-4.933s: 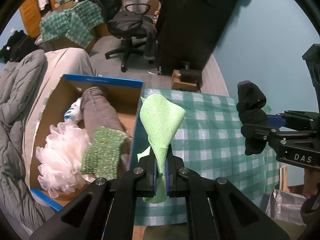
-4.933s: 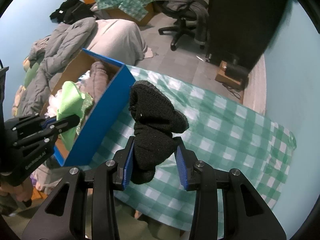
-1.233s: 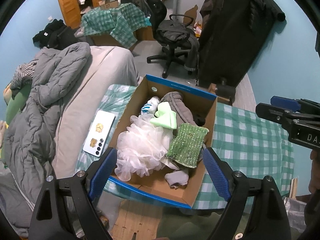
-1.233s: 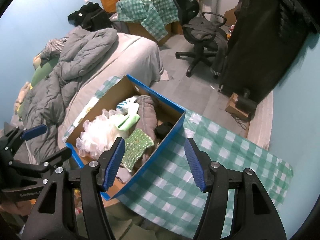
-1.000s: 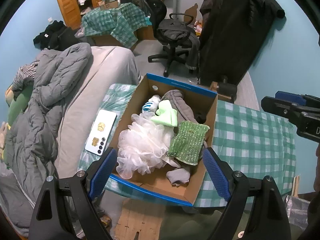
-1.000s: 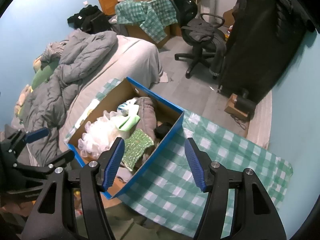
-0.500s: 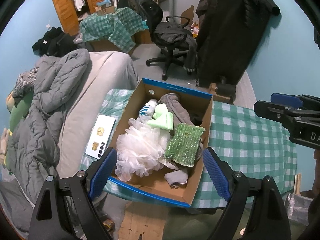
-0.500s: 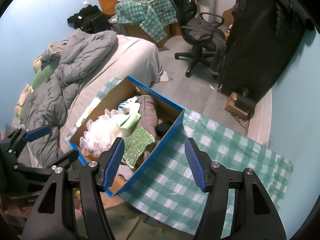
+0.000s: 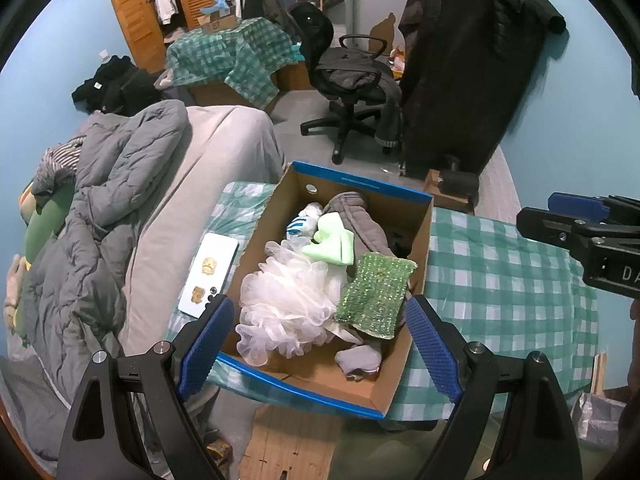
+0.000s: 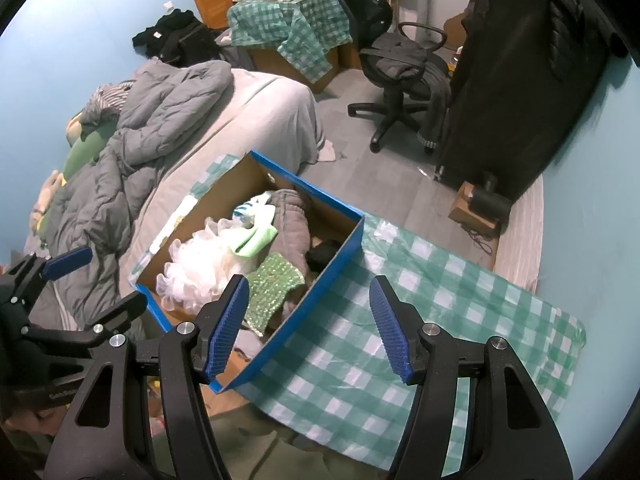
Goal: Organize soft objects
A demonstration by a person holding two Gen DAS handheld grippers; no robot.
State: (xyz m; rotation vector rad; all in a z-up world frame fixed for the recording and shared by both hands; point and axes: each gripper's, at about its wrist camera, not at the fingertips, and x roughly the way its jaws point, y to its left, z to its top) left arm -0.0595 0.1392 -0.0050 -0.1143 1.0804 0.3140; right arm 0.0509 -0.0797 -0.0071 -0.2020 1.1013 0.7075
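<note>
This is a lived-in bedroom in a home. The bed [image 9: 208, 184], with a rumpled grey duvet [image 9: 100, 208] on it, runs along the pale blue wall. Beyond its foot stand wooden louvred doors [image 9: 136, 12] with clothes hanging beside them, a black office chair [image 9: 348, 80] draped with a garment, and a dark coat [image 9: 472, 60] hung against the wall. A phone [image 9: 208, 274] lies at the bed's near edge.

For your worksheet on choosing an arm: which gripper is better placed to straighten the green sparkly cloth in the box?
Probably the left gripper: open, framing the box, green sparkly cloth between its fingers. The right gripper hangs over the checkered tablecloth.
</note>
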